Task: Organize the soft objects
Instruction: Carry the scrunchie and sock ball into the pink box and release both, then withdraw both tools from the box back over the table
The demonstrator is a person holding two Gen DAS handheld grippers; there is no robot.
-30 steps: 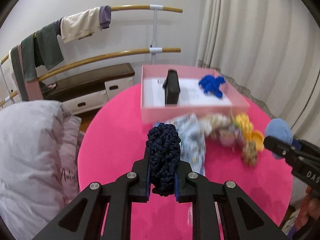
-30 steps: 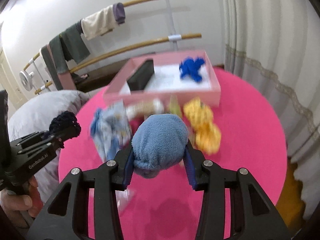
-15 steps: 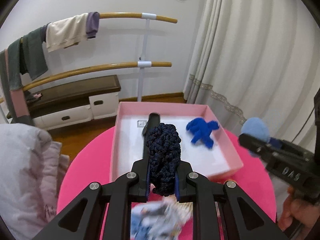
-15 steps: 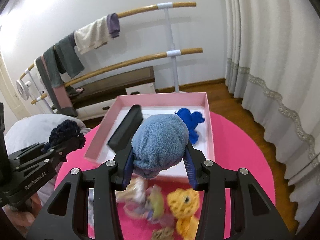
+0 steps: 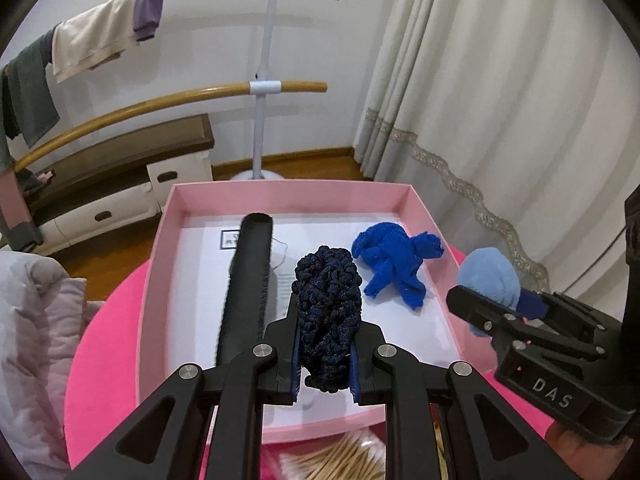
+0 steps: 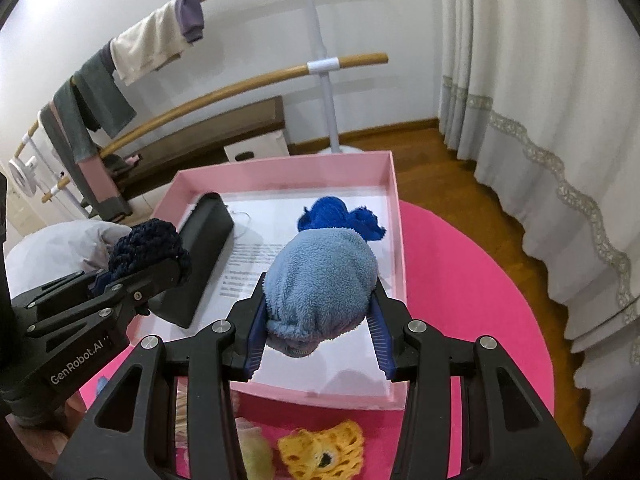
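Navy crochet bundle (image 5: pixel 328 316) stays clamped in my left gripper (image 5: pixel 326 364), pale blue fleece bundle (image 6: pixel 320 284) in my right gripper (image 6: pixel 318 340). Both have swung from above the counter (image 6: pixel 472 292) pile to above the pink box (image 5: pixel 158 264); beyond lie a black pouch (image 5: pixel 248 280) and royal-blue knot (image 5: pixel 396 264). Release is next, I judge.

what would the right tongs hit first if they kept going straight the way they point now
Probably the white paper lining the pink box, just short of the royal blue knotted cloth. The right tongs point down into the box, shut on a light blue fleece bundle; depth is hard to judge.
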